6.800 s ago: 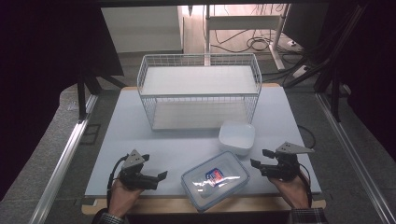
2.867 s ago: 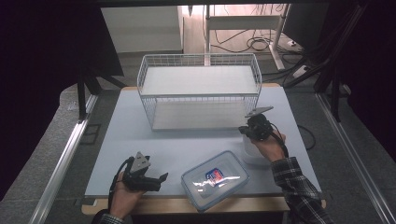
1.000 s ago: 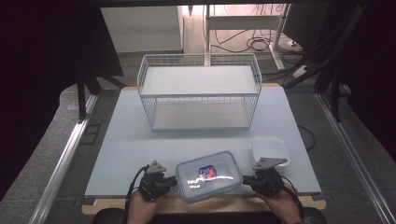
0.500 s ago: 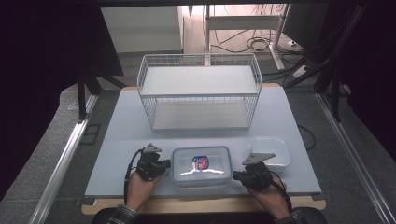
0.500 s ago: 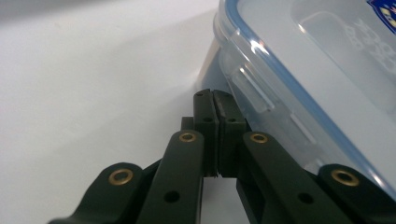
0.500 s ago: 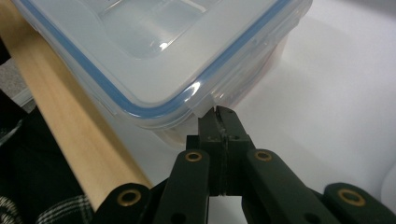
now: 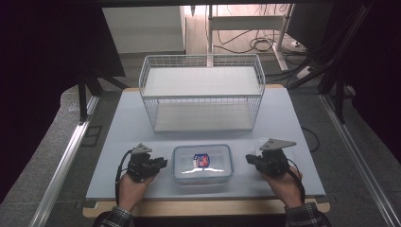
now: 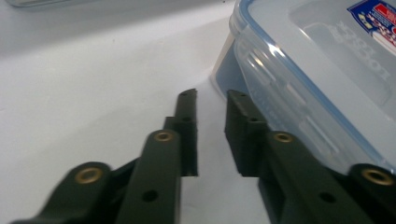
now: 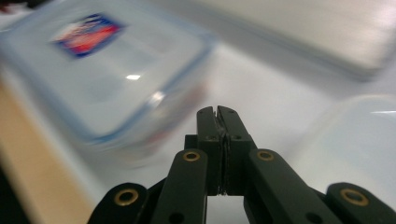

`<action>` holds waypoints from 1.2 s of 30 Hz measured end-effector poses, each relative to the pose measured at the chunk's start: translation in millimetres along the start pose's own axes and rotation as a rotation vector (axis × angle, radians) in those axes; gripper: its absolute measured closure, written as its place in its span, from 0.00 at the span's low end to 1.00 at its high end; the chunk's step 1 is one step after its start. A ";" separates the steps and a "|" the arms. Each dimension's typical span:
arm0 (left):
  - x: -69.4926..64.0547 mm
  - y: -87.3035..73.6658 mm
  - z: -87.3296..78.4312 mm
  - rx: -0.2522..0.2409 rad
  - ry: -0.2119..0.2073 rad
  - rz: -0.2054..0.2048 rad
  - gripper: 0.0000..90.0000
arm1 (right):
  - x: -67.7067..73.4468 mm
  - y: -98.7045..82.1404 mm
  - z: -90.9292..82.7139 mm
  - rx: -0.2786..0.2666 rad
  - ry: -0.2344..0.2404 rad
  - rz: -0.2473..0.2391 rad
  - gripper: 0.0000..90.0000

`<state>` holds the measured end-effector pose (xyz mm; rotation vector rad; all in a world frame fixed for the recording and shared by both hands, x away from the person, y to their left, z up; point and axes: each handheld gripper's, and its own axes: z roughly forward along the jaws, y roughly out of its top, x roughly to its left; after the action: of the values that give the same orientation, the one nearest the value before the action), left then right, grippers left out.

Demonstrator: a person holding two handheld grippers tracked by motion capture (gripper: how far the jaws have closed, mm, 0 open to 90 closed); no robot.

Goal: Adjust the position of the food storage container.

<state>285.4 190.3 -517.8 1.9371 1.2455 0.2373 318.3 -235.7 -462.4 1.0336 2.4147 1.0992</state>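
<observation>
A clear lidded food box (image 7: 202, 162) with a blue seal and a red-blue label lies square to the table's front edge, between my two grippers. My left gripper (image 7: 161, 164) sits just off its left end; its jaws have just been opening and stand a little apart with nothing between them. In the left gripper view the left gripper (image 8: 211, 95) points past the box's corner (image 8: 317, 60). My right gripper (image 7: 249, 161) hovers a short way off the box's right end, shut and empty. In the right gripper view the right gripper (image 9: 217, 109) aims beside the blurred box (image 9: 93, 70).
A white wire basket (image 7: 202, 92) stands at the back middle of the pale table (image 7: 132, 127). A small white tub (image 7: 265, 144) rests just behind my right gripper, and appears again as a white tub (image 9: 359, 149). Dark floor and rails flank the table.
The box has swung from a tilt to lie square with the front edge. Both grippers, which were against its ends, have drawn outward. The left jaws have parted slightly.
</observation>
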 end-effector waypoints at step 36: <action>3.0 -27.7 -23.7 -0.057 0.056 0.186 0.05 | -3.9 -23.1 -11.8 -0.042 0.076 -0.039 0.15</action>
<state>255.2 210.5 -522.6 2.0094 1.0825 0.4207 303.5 -255.2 -471.9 0.9441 2.4481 1.1917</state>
